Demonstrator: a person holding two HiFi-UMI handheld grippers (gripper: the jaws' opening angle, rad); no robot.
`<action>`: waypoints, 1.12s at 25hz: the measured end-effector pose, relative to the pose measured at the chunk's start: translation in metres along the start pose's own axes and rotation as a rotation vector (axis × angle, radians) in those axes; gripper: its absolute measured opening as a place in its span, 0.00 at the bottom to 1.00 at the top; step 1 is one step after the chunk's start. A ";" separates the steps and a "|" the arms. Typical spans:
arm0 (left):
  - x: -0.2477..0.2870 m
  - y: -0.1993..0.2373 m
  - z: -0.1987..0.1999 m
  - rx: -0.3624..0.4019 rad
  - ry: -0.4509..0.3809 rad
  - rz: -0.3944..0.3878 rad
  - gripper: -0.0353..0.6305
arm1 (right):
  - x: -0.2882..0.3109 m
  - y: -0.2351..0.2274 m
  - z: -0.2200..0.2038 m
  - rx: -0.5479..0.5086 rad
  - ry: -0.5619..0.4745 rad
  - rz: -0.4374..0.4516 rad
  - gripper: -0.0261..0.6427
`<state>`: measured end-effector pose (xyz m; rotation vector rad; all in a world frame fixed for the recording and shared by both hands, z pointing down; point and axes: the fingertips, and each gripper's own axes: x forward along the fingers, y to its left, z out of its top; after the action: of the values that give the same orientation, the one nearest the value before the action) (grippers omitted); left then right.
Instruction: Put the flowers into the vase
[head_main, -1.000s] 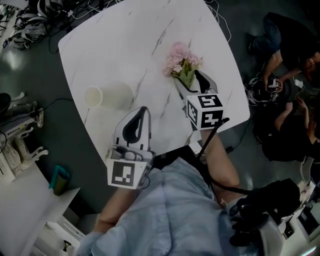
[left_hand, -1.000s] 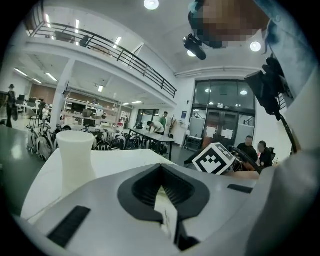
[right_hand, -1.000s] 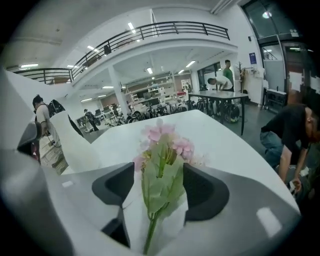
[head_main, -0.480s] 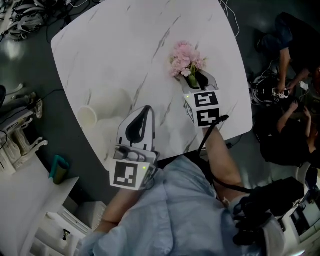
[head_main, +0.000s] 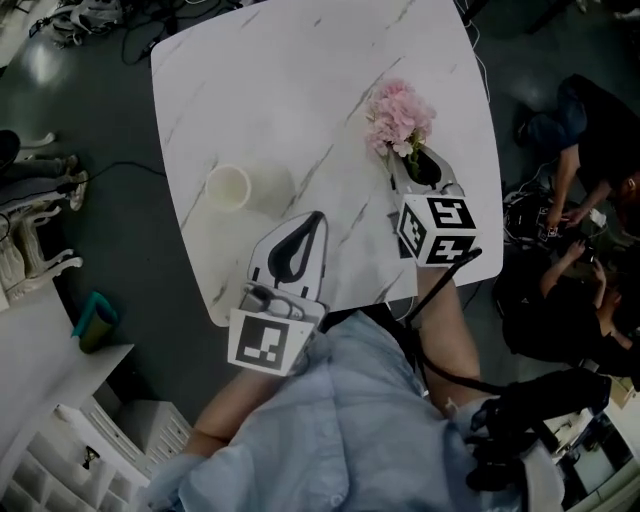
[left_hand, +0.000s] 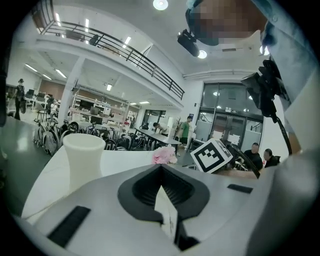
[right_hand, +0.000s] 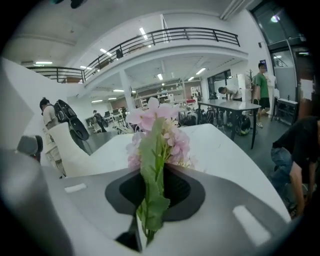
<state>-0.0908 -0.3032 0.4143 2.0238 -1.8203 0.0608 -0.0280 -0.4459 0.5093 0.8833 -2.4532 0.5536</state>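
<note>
A bunch of pink flowers (head_main: 400, 112) with green leaves lies at the right side of the white marble table (head_main: 300, 80). My right gripper (head_main: 405, 158) is at its stem end. Its jaws are closing, and the green stem (right_hand: 150, 200) runs between them with the blooms (right_hand: 152, 130) sticking out ahead. The white vase (head_main: 228, 187) stands upright near the table's left edge and shows at the left in the left gripper view (left_hand: 82, 160). My left gripper (head_main: 318, 216) hovers over the table's near part, right of the vase, shut with nothing in it.
People sit on the floor to the right of the table (head_main: 590, 130). Cables lie on the floor at the top left (head_main: 90, 15). A teal cup (head_main: 88, 320) and white shelving (head_main: 60, 450) are at the lower left. The table's near edge is just below both grippers.
The right gripper's jaws, open around the stem a second ago, have closed onto it. The left gripper has stayed near the vase.
</note>
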 end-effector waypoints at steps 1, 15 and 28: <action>-0.008 0.004 0.005 -0.002 -0.012 0.005 0.06 | -0.004 0.010 0.015 -0.002 -0.033 0.013 0.12; -0.104 0.071 0.073 -0.030 -0.217 0.146 0.06 | -0.052 0.188 0.219 -0.108 -0.453 0.314 0.12; -0.152 0.109 0.075 -0.070 -0.295 0.292 0.06 | -0.064 0.270 0.261 -0.121 -0.657 0.556 0.12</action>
<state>-0.2348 -0.1912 0.3294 1.7788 -2.2556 -0.2263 -0.2420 -0.3571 0.2066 0.3434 -3.3223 0.3098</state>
